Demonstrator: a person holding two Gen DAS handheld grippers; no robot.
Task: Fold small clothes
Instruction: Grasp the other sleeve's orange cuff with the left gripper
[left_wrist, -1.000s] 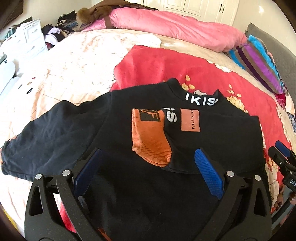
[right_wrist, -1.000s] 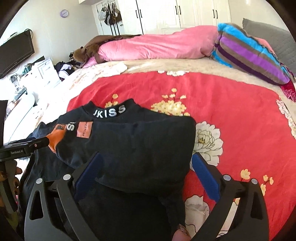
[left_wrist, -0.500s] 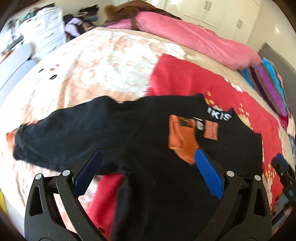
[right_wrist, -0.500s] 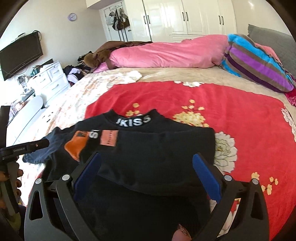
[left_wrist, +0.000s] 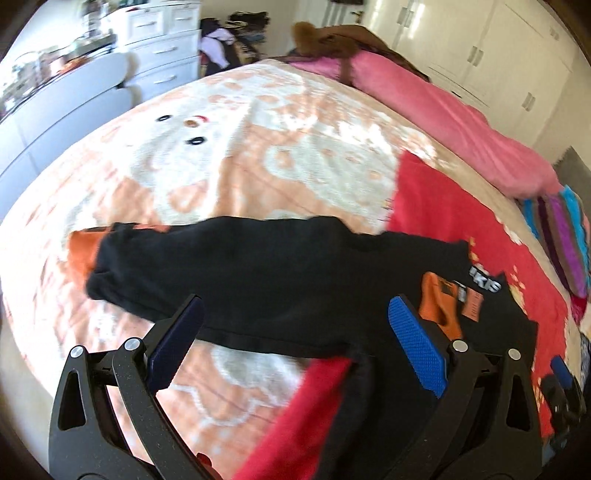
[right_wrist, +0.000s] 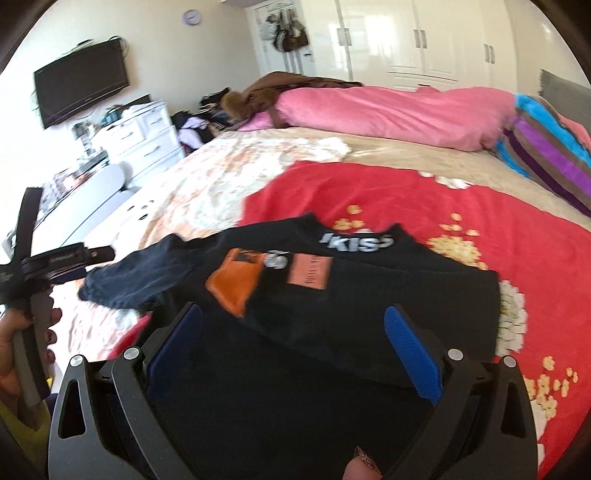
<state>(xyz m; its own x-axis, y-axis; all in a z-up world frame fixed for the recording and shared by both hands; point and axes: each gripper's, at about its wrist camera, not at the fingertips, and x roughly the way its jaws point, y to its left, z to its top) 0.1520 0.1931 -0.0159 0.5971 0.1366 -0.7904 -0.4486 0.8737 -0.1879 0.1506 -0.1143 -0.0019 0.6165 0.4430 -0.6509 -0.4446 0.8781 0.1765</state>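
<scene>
A small black sweatshirt (left_wrist: 288, 280) with orange cuffs lies on the bed. One sleeve with an orange cuff (right_wrist: 232, 284) is folded across its chest. The other sleeve (left_wrist: 155, 258) stretches out to the left, ending in an orange cuff (left_wrist: 83, 247). My left gripper (left_wrist: 295, 343) is open and empty, over the outstretched sleeve near the armpit. My right gripper (right_wrist: 293, 347) is open and empty, above the shirt's lower body (right_wrist: 303, 387). The left gripper also shows in the right wrist view (right_wrist: 55, 258), at the left edge.
The shirt lies partly on a red flowered blanket (right_wrist: 461, 206) and partly on a peach and white blanket (left_wrist: 229, 147). A pink duvet (right_wrist: 388, 110) and a striped pillow (right_wrist: 546, 147) lie at the head. White drawers (left_wrist: 162, 48) stand beyond the bed's left edge.
My left gripper has swung left, from the folded chest towards the outstretched sleeve. My right gripper has drawn back and risen a little. The shirt has not moved.
</scene>
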